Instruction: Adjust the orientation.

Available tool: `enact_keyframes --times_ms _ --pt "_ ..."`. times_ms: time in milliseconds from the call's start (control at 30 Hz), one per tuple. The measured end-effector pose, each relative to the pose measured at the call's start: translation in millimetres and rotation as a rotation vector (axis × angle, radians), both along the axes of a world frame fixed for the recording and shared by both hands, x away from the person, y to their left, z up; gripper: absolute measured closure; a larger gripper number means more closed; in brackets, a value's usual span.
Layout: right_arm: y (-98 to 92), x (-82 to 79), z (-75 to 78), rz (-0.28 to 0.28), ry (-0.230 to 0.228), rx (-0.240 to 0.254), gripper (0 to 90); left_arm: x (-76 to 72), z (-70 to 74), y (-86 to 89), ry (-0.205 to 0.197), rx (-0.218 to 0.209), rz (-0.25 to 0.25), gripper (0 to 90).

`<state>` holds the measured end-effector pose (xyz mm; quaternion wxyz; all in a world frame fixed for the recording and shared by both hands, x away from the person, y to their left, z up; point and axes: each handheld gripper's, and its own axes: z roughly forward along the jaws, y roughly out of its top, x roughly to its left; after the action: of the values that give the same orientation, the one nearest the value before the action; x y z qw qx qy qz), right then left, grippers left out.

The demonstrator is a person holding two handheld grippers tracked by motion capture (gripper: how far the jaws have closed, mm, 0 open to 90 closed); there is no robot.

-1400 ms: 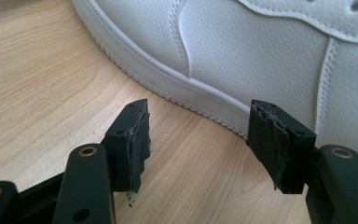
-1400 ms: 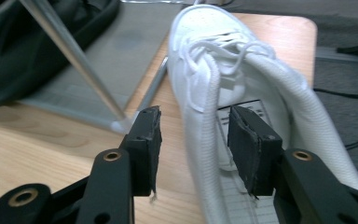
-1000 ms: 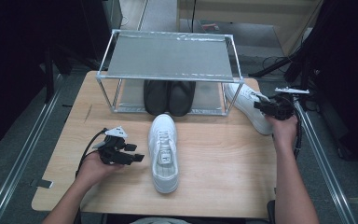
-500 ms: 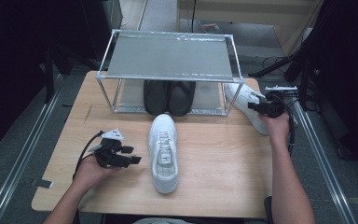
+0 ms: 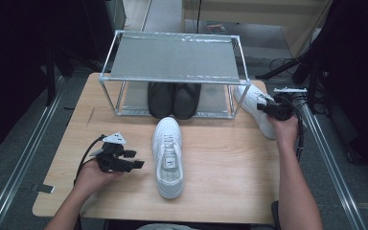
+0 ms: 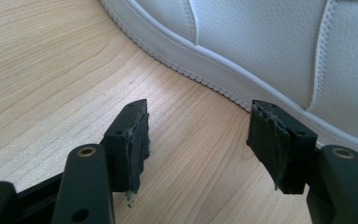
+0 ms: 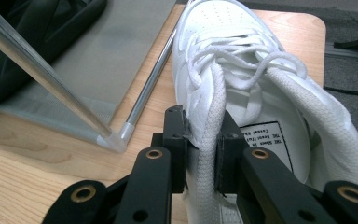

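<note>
Under the wire shelf [image 5: 172,60] at the table's [image 5: 220,167] far edge, the black shoes [image 5: 173,99] show only their heels, and the label [image 7: 265,142] inside the white sneaker [image 7: 261,93] is partly covered and too small to read.

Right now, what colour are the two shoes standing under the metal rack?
The two leather shoes are black, seen best in the high view.

Right gripper [image 5: 274,108] at white shoe [image 5: 255,108]

White sneaker [image 5: 255,106]: laced, leather; laid upright at the table's far right edge, beside the rack's right leg; collar pinched.
</note>
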<state>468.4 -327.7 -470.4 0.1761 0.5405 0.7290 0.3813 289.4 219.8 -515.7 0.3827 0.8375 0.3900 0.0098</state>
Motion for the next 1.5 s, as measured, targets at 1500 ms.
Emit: enact_keyframes --times_ms 1500 --pt "-12.4 -89.4 35.9 -0.054 -0.061 0.008 80.8 16.3 8.1 -4.0 -0.024 -0.03 -0.033 38.8"
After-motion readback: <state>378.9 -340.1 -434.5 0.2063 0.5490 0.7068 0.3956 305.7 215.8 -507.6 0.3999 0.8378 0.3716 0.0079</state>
